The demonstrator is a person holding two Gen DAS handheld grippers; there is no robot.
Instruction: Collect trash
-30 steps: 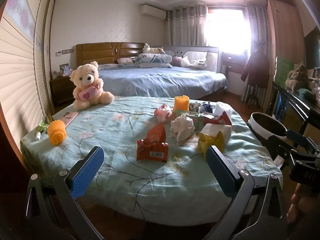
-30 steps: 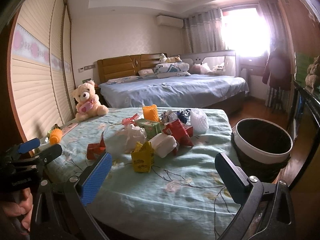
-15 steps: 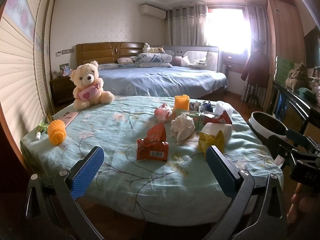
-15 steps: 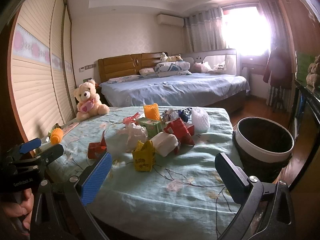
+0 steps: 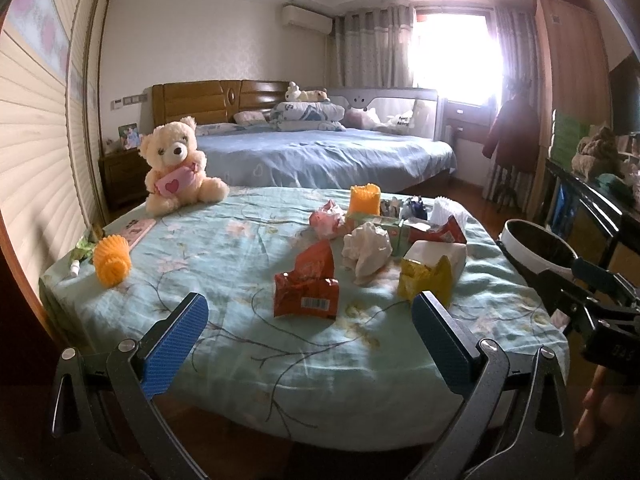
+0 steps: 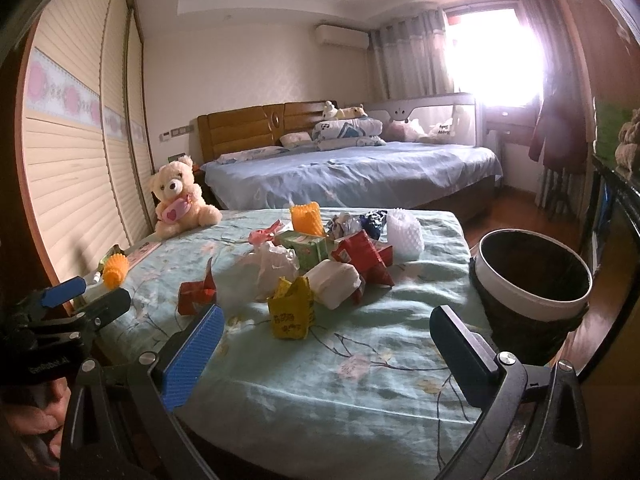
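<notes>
**Both grippers hover at the near edge, trash untouched**

Little has moved since a second ago: the right wrist view has edged slightly nearer the table, so the yellow wrapper sits lower and closer to the fingers, while the left wrist view is unchanged.

Trash lies in a loose heap on the floral tablecloth, ahead of both grippers. For the left gripper, the red snack wrapper with its barcode lies just ahead, between the two fingertips and apart from them. Beyond the right fingertip stands the yellow wrapper, leaning against a white packet. A crumpled white tissue sits further ahead between them, with a pink wrapper and a green carton behind it.

For the right gripper, the yellow wrapper is just ahead between the fingertips, the white packet behind it, and a red wrapper beyond. Off past the right fingertip, beside the table, stands the open trash bin with a white rim and dark liner.

Both grippers have their blue-padded fingers spread wide, pinching nothing, above the table's near edge.

Further out: an orange foam net far left of the left fingertip, a second one behind the heap, a teddy bear at the far left corner, and a blue bed behind the table.
</notes>
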